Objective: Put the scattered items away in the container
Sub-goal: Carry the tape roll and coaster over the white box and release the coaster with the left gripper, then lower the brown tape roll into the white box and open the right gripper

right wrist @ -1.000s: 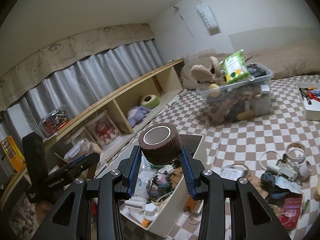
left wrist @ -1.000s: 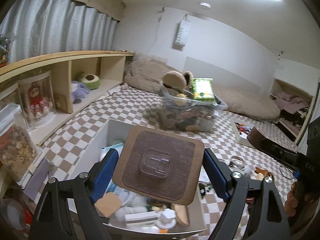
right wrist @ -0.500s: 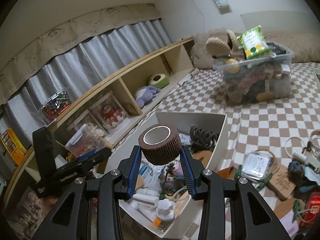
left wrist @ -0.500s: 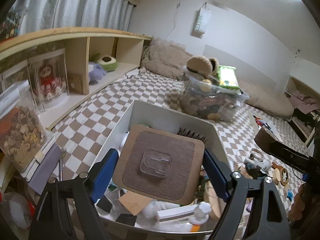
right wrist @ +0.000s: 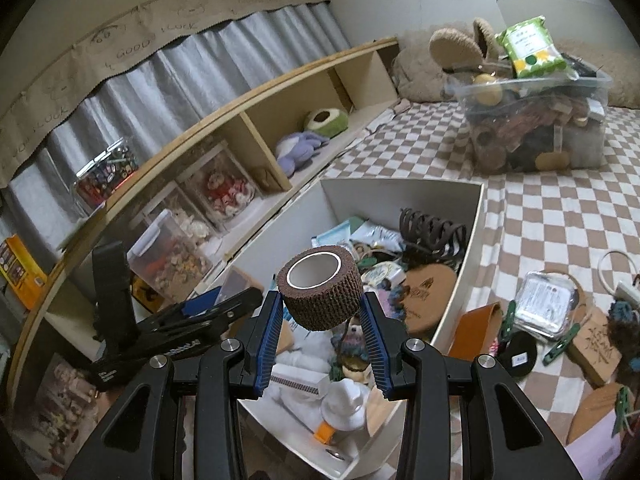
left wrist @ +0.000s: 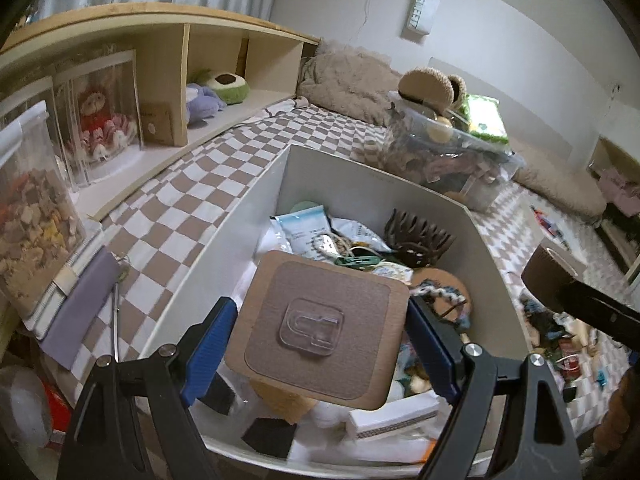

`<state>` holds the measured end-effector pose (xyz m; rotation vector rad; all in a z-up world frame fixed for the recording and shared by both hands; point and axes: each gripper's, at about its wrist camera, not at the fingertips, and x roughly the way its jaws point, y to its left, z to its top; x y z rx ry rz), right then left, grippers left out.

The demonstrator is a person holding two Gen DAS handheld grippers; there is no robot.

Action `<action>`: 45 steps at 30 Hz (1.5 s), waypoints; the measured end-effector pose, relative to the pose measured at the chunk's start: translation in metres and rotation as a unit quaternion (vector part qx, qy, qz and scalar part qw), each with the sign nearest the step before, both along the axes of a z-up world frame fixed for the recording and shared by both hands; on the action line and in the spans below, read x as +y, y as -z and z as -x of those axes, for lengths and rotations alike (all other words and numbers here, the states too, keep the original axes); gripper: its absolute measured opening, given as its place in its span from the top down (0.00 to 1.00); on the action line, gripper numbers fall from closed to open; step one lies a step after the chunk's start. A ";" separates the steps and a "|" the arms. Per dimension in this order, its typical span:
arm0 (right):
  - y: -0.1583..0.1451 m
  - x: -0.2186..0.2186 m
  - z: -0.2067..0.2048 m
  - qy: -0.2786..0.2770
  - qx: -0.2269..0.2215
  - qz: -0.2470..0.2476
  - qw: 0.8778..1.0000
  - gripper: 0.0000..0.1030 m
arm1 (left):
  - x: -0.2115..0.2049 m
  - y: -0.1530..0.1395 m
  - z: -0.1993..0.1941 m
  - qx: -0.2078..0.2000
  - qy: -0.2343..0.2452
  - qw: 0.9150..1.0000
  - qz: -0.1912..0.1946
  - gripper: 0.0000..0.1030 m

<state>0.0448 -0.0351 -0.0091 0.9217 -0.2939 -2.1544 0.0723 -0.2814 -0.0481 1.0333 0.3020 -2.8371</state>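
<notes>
Both grippers are over the white container [left wrist: 256,200] right now, and both are loaded. The left gripper [left wrist: 316,336] has its blue-padded jaws spread wide and clamped on the edges of a flat wooden square [left wrist: 320,328] with rounded corners, a matte brown panel across its face and a clear plastic adhesive hook stuck in the middle. It hangs tilted above the near end of the bin.

The right gripper [right wrist: 320,320] has its jaws drawn in fairly close and pinching a stubby roll of brown bandage wrap [right wrist: 320,292], crinkly and woven on the outside with a smooth pale core, open end facing up. That roll sits above the container's near half.

Inside the container, a rectangular, smooth-walled box: a dark ribbed claw hair clip [right wrist: 432,236], a pale blue foil sachet [left wrist: 304,228], a round cork-like coaster [right wrist: 428,292] and soft white bits.

On the brown-and-white checked cloth [right wrist: 560,216] to the right, scattered items lie waiting, among them a clear plastic packet [right wrist: 548,308] and green clips [right wrist: 556,344]
</notes>
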 end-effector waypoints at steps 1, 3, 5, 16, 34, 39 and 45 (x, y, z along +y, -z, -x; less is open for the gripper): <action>0.002 -0.002 0.000 -0.003 -0.002 -0.001 1.000 0.60 | 0.000 0.001 0.000 -0.002 -0.002 1.000 0.004 0.17; 0.006 -0.007 -0.001 -0.009 -0.005 -0.004 1.000 0.61 | 0.001 0.001 0.000 -0.004 -0.004 1.000 0.009 0.17; 0.009 -0.012 -0.001 -0.015 -0.009 -0.006 1.000 0.60 | 0.001 0.003 0.000 -0.008 -0.006 1.000 0.017 0.17; 0.023 -0.032 -0.001 -0.036 -0.024 -0.017 0.999 0.60 | -0.008 -0.009 -0.012 0.009 -0.018 1.000 0.017 0.11; 0.051 -0.070 0.005 -0.064 -0.033 -0.062 0.995 0.60 | -0.002 -0.026 -0.031 0.026 -0.013 0.999 0.029 0.11; 0.050 -0.071 -0.003 -0.061 -0.020 -0.069 0.996 0.29 | 0.000 -0.027 -0.034 0.027 -0.012 0.999 0.027 0.11; 0.040 -0.069 -0.015 -0.052 0.015 -0.101 0.993 0.19 | 0.002 -0.027 -0.037 0.025 -0.014 0.999 0.024 0.11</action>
